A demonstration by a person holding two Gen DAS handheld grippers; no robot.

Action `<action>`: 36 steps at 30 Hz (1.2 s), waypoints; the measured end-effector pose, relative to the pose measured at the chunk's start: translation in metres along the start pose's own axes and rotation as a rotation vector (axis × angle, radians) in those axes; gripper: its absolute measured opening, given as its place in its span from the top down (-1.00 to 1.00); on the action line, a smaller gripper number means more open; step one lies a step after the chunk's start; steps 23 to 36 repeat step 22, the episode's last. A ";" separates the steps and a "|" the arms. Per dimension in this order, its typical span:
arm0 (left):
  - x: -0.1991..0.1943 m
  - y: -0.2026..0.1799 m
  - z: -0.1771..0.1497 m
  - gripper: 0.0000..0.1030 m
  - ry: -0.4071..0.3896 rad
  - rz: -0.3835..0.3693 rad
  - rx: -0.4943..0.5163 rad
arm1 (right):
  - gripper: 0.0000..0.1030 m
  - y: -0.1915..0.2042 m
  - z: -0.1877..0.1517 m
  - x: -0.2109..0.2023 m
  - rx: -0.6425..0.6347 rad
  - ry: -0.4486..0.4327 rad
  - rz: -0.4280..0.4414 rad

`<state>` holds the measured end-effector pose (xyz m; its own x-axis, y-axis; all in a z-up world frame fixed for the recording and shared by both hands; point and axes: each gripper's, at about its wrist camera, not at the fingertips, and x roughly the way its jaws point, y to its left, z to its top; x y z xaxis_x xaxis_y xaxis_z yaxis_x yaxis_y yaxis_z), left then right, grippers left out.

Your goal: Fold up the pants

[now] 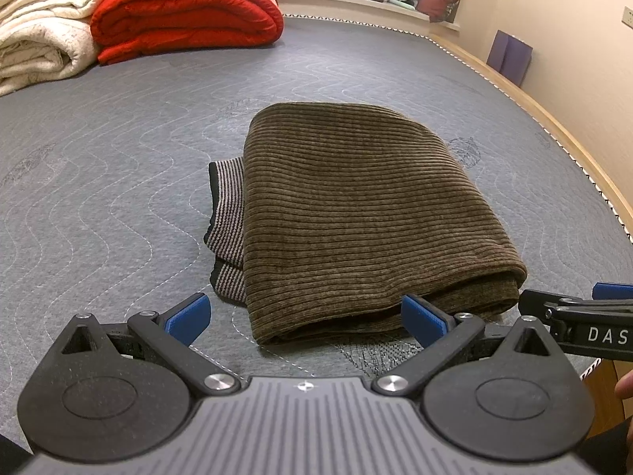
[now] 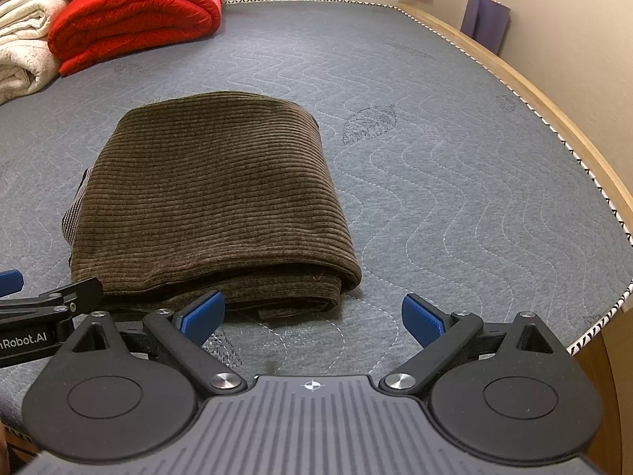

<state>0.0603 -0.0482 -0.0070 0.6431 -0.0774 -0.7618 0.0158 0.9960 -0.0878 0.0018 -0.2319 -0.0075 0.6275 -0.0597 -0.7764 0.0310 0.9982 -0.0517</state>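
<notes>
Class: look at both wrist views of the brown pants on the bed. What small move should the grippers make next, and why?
Probably draw both back and stop. The pants already lie in a compact stack on the mattress, layers doubled at the near edge. The left gripper and right gripper are open and hold nothing. Only a striped lining peeks out, perhaps worth tucking in.

Folded brown corduroy pants (image 1: pixel 356 213) lie on the grey quilted mattress (image 1: pixel 118 166), just beyond the wide-spread left gripper (image 1: pixel 304 318).
</notes>
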 end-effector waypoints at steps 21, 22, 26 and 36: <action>0.000 0.000 -0.002 -0.99 -0.017 -0.014 0.016 | -0.87 0.000 0.000 0.000 0.001 0.002 0.000; 0.000 0.000 -0.002 -0.99 -0.017 -0.012 0.018 | -0.87 -0.001 0.000 0.000 0.001 0.001 0.000; 0.000 0.000 -0.002 -0.99 -0.017 -0.012 0.018 | -0.87 -0.001 0.000 0.000 0.001 0.001 0.000; 0.000 0.000 -0.002 -0.99 -0.017 -0.012 0.018 | -0.87 -0.001 0.000 0.000 0.001 0.001 0.000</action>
